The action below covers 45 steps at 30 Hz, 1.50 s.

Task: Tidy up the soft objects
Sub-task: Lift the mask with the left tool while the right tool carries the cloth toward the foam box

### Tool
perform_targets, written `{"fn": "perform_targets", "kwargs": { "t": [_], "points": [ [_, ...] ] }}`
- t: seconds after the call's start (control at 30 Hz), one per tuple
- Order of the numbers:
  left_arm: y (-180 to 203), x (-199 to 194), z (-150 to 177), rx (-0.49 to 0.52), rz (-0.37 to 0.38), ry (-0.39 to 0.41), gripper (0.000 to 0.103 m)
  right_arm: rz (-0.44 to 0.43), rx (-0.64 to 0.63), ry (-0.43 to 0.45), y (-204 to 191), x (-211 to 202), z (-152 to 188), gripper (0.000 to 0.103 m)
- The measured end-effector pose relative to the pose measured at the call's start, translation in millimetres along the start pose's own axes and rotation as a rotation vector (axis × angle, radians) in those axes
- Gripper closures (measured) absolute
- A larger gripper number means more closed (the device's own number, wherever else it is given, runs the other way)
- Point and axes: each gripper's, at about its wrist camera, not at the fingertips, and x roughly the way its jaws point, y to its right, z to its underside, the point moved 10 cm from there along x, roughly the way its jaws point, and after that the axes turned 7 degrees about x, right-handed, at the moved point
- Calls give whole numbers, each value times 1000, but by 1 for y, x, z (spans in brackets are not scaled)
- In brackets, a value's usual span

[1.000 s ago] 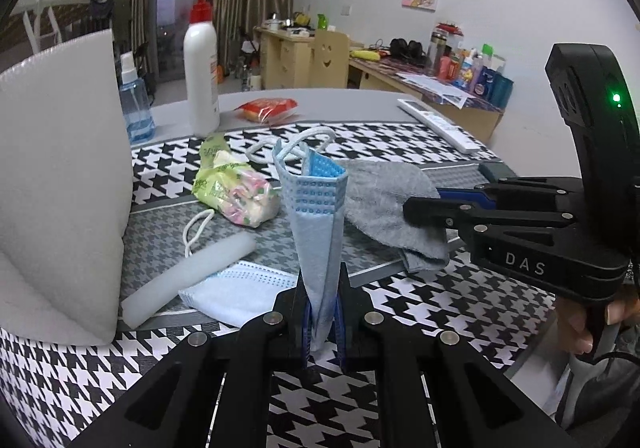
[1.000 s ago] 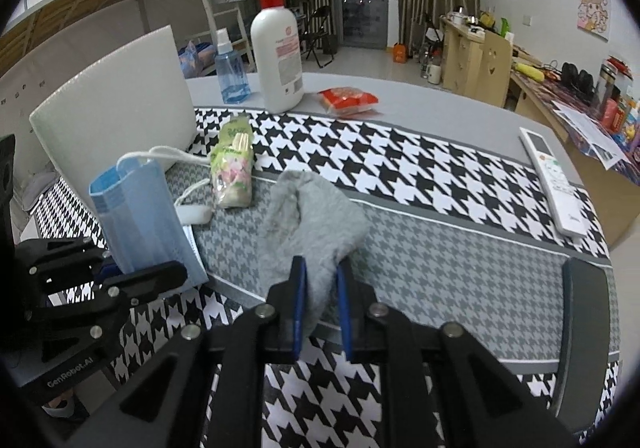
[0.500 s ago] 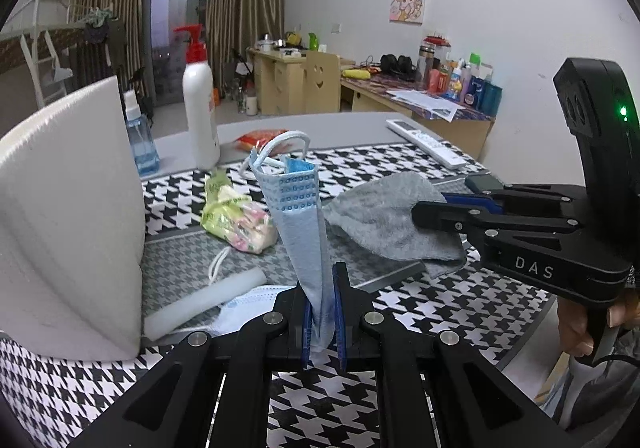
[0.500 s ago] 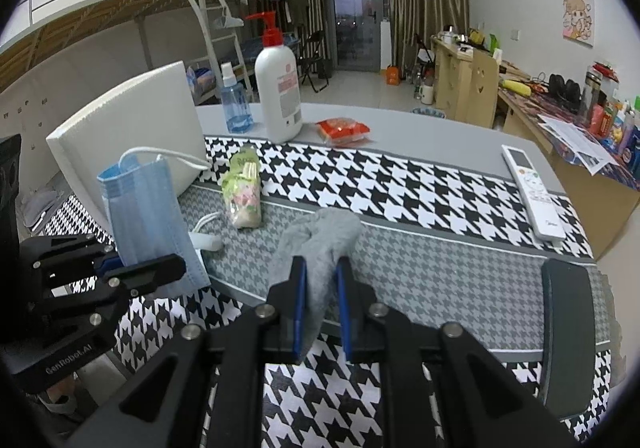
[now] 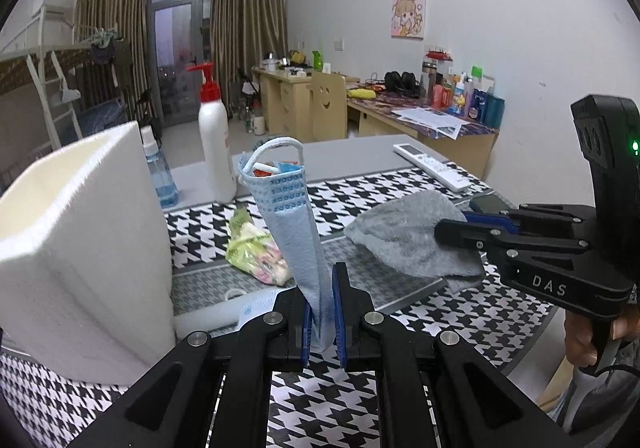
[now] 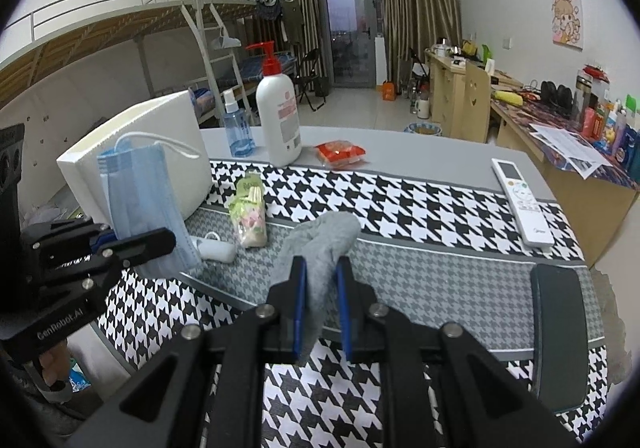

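Blue mask [image 5: 294, 232] stood tall, pinched in my left gripper [image 5: 322, 322]; grey cloth [image 6: 320, 248] stuck out ahead of my right gripper [image 6: 320, 312], squeezed tight, just beside the mask

Blue face mask [image 5: 294, 236] standing upright, folded narrow, lower end pinched between pads of left gripper [image 5: 322, 312], white ear loop arching over top. Grey cloth [image 6: 320, 248] hanging limp, bunched, one end clamped in right gripper [image 6: 320, 300], rest drooping forward above grey band of houndstooth table cover.
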Motion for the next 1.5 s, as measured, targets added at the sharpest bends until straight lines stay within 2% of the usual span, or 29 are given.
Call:
{"fn": "perform_targets", "kwargs": {
  "t": [0.63, 1.5],
  "points": [
    [-19, -23, -34, 31, -63, 89, 93, -9, -17, 77, -12, -16, -22, 85],
    [-32, -43, -52, 56, -98, 144, 94, -46, -60, 169, -47, -32, -54, 85]
  ]
}}
